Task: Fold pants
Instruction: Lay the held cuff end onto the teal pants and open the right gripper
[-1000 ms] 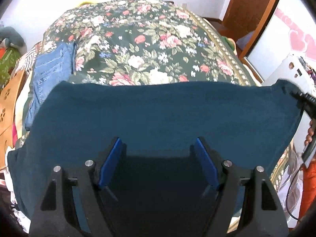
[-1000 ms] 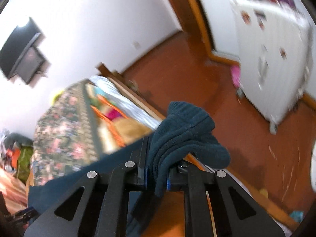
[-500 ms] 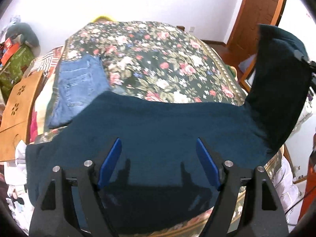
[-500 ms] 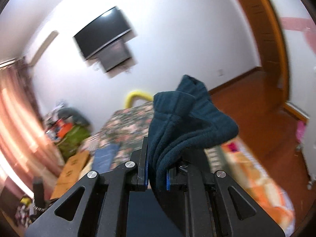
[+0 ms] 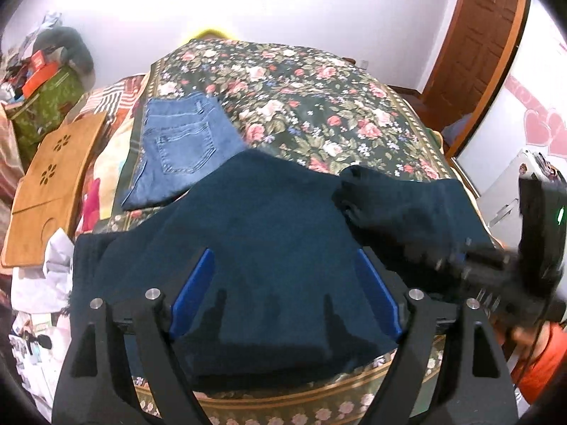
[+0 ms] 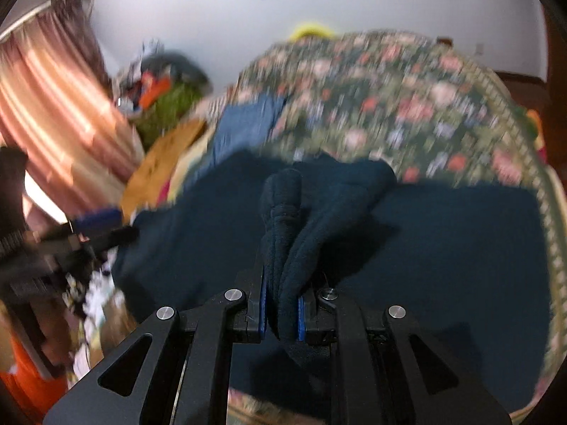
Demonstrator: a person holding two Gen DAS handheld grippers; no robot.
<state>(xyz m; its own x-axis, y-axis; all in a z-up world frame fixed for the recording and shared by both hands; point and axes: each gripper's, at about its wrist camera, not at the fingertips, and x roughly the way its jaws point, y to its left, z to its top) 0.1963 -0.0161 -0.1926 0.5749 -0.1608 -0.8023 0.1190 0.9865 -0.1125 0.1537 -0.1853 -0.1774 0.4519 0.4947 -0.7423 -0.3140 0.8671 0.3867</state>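
Note:
Dark teal pants lie spread across the near edge of the floral bed. My left gripper is open and empty, hovering just above the pants' middle. My right gripper is shut on a bunched end of the pants and holds it over the spread part; it shows blurred at the right of the left wrist view. The pants also fill the lower part of the right wrist view.
Folded blue jeans lie on the bed's left side, beyond the teal pants. A wooden board and clutter stand left of the bed. A wooden door and a white cabinet are on the right.
My right gripper has swung the held end of the pants down and leftward over the spread part. My left gripper has stayed open above the pants.

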